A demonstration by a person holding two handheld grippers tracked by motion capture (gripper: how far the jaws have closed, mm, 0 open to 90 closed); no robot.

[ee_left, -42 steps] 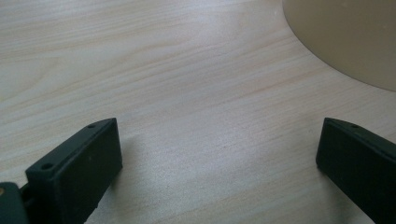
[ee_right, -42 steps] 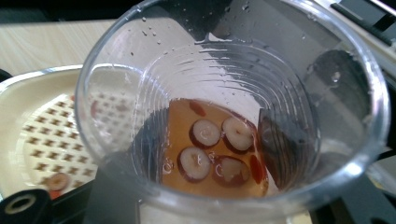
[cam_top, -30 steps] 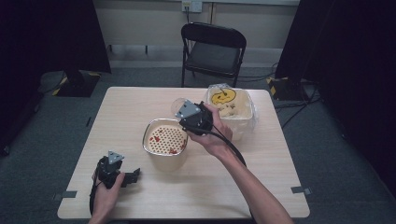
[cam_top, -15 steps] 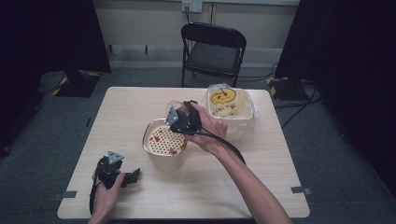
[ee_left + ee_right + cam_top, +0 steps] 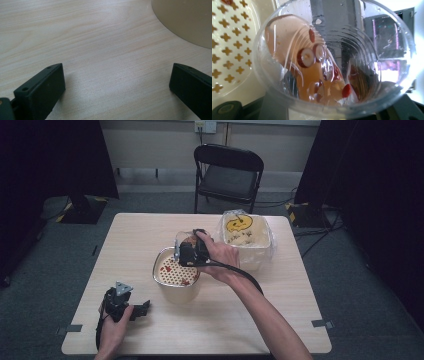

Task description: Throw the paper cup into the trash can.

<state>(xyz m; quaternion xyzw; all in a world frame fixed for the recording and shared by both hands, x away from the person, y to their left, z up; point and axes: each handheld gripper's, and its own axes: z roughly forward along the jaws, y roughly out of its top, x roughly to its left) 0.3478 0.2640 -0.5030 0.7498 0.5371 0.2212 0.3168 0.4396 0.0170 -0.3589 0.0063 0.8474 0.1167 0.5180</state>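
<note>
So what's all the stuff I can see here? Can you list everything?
Table: one, light wood, centre.
Strainer pot: one, cream with a holed insert, table middle.
Red bits: a few, on the insert.
Clear cup: one, tipped over the pot, pinkish liquid and red slices inside.
Bagged container: one, cream in clear plastic with a yellow smiley, far right of table.
Folding chair: one, black, behind table.
Left gripper: black, open, near table edge.
Right gripper: black, holding the cup.
</note>
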